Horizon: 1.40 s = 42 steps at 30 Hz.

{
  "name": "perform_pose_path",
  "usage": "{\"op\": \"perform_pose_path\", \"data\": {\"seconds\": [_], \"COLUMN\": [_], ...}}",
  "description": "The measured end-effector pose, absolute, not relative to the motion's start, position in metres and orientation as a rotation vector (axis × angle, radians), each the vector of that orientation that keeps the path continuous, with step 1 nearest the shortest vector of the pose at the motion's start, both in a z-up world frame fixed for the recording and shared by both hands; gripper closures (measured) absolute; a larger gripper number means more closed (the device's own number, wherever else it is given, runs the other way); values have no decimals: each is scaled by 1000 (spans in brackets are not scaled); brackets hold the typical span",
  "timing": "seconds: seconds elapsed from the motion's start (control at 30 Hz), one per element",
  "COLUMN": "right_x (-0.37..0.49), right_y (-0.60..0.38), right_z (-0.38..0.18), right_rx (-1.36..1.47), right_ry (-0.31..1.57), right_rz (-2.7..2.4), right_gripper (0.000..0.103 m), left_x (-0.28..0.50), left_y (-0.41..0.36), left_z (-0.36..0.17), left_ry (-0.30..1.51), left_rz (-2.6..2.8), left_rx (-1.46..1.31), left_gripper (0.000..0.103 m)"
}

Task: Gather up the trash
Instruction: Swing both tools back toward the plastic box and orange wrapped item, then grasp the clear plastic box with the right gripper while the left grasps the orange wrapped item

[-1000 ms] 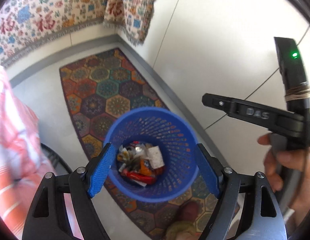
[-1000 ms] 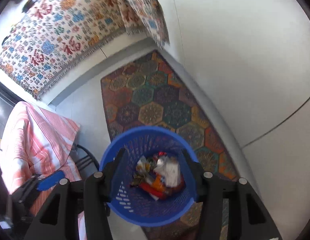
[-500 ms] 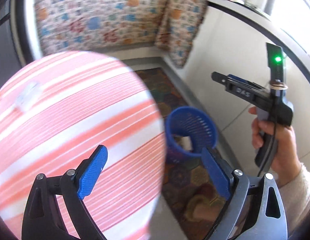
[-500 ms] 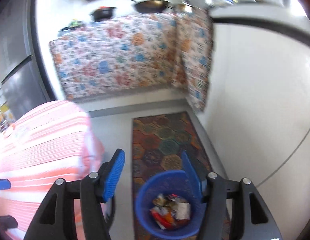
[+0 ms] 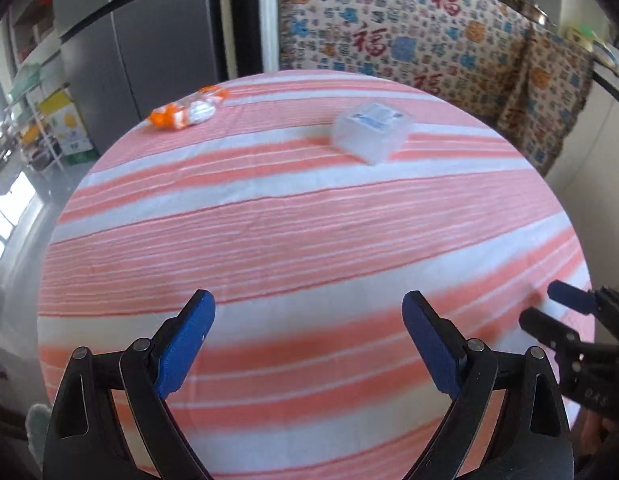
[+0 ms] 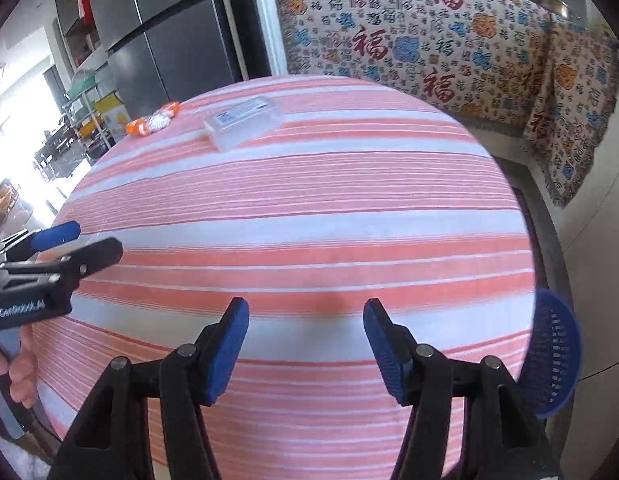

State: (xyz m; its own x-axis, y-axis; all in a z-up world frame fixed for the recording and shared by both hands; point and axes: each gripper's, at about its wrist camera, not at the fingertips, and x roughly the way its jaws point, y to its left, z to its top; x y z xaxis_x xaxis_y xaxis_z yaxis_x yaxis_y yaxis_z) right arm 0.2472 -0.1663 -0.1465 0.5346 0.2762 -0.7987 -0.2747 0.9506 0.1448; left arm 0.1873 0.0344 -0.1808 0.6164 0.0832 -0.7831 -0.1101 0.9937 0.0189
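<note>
Both my grippers hang over a round table (image 5: 269, 240) covered in a cloth of pink and white stripes. My left gripper (image 5: 309, 340) has its jaws spread wide, having just been opening, with nothing between them. My right gripper (image 6: 305, 344) is partly open, its jaws also just having widened, and it too is empty.

The trash lies on the far side of the table, well apart from both grippers: an orange and white wrapper (image 5: 187, 113) near the far left edge, and to its right a clear plastic box (image 5: 371, 131) with a blue label.

Beyond the table hangs a patterned blanket (image 6: 429, 32) with red characters. A dark grey fridge (image 6: 161, 40) stands to its left. In the right wrist view, a blue mesh basket (image 6: 555, 356) shows past the table's right edge.
</note>
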Motion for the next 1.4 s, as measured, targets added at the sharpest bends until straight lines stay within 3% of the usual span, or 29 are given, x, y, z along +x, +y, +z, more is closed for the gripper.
{"op": "perform_pose_path", "data": {"seconds": [0.17,0.37,0.67,1.03,1.4], "right_x": [264,276,287,291,374], "right_y": [-107,-83,-84,-82,3], "right_z": [-154,-159,-163,-163,-157], "right_rx": [-83,-88,-57,-48,97], "right_ry": [960,941,924,934,974], "right_rz": [303,246,205,178,44], "right_gripper": [40,31,17,13,7], "left_x": [219,239,240,242,242], "left_y": [73,93,98,111,153], "left_z": [-195,-209,-210,-208,-208], "left_ry": [914,951,937,956,937], "left_rz": [144,157,151,111,263], "left_rx": [-51,-24,-23,-4,-87], "left_gripper": [8,0,0,0,0]}}
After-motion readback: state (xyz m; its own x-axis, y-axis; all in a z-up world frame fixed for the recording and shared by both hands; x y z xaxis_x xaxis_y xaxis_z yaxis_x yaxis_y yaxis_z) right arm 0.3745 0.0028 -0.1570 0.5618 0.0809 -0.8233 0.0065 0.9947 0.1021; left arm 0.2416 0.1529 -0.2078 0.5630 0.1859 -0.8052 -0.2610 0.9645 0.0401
